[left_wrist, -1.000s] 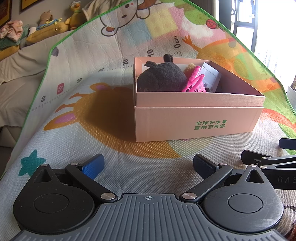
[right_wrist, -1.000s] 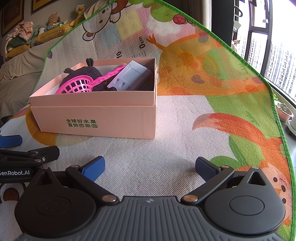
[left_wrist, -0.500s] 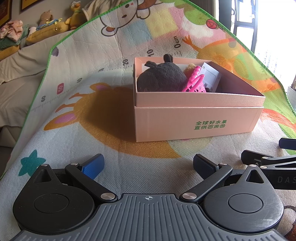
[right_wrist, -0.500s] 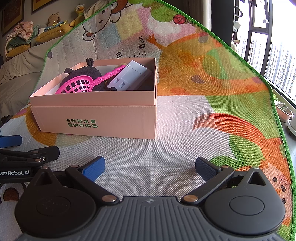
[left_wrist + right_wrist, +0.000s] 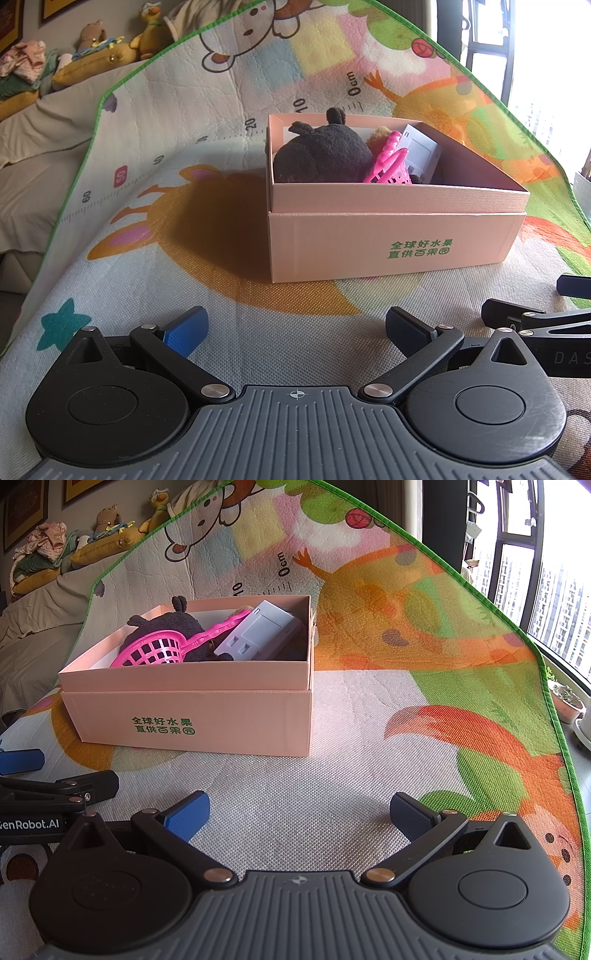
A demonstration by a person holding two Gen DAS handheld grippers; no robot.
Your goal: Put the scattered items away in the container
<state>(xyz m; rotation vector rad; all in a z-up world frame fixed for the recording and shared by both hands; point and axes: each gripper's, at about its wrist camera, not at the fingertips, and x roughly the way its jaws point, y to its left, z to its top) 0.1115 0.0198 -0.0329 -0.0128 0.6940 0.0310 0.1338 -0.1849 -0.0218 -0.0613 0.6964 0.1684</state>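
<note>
A pink cardboard box (image 5: 395,236) (image 5: 192,720) stands on the play mat. Inside it lie a dark grey plush toy (image 5: 325,153) (image 5: 166,626), a pink plastic basket (image 5: 389,166) (image 5: 151,650) and a grey-white flat box (image 5: 421,151) (image 5: 258,631). My left gripper (image 5: 295,328) is open and empty, low over the mat in front of the box. My right gripper (image 5: 299,810) is open and empty, also in front of the box, to the right of the left one. Each gripper shows at the edge of the other's view.
The colourful play mat (image 5: 369,709) covers the surface and rises behind the box. Stuffed toys and cushions (image 5: 92,51) lie on a sofa at the back left. Windows (image 5: 554,590) and potted plants (image 5: 569,701) are at the right.
</note>
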